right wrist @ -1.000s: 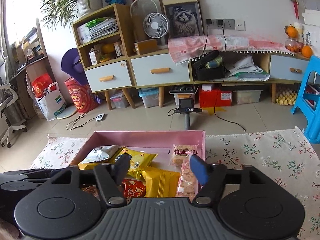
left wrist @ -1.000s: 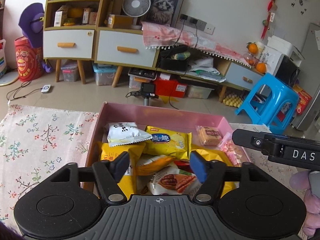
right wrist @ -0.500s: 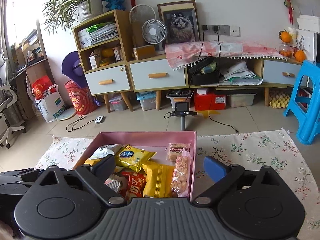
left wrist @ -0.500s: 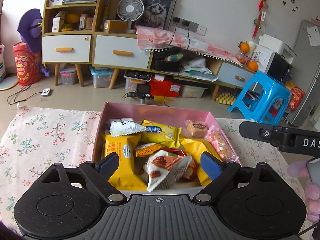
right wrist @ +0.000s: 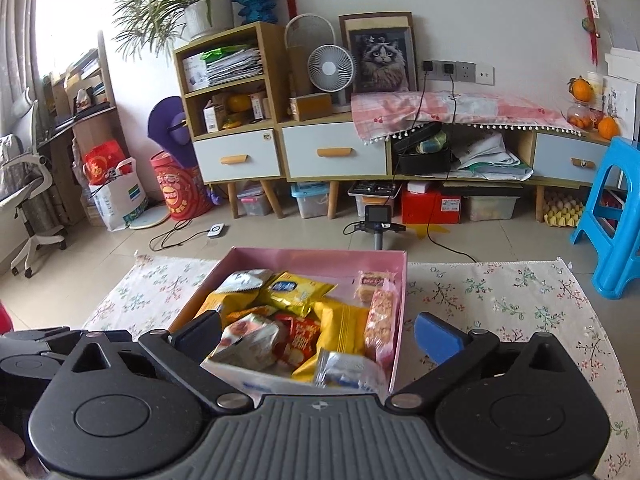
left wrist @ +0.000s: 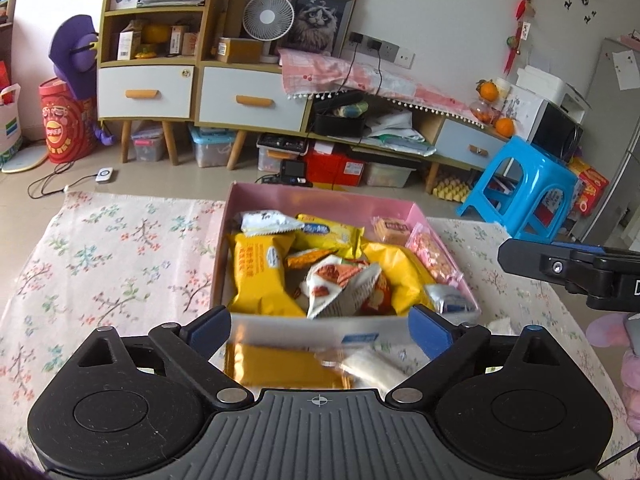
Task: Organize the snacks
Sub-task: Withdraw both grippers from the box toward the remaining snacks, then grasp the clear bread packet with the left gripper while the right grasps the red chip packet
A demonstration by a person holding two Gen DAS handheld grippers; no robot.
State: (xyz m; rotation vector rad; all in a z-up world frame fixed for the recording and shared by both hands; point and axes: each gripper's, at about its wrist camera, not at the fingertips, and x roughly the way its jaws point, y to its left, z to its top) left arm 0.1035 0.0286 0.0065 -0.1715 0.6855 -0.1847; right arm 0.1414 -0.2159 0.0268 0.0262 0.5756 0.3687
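A pink box [left wrist: 320, 196] full of snack packets stands on the flowered cloth [left wrist: 112, 256]; it also shows in the right wrist view [right wrist: 320, 258]. On top lies a white and red nut packet [left wrist: 340, 288]. Two packets lie on the cloth before the box: a yellow one [left wrist: 280, 364] and a small white one [left wrist: 372, 368]. My left gripper [left wrist: 320, 332] is open wide and empty, just short of the box's near wall, above those two packets. My right gripper [right wrist: 320, 336] is open wide and empty, over the box's near end.
The right gripper's body [left wrist: 580, 272] juts in at the right of the left wrist view. A blue stool [left wrist: 528, 192] stands past the cloth's right edge. Low cabinets [right wrist: 332, 152] and storage bins line the far wall. A camera on a small stand [right wrist: 378, 216] sits on the floor behind the box.
Both grippers have opened wide and pulled back from the box. The nut packet now lies in the box. Two packets in front of the box have come into view.
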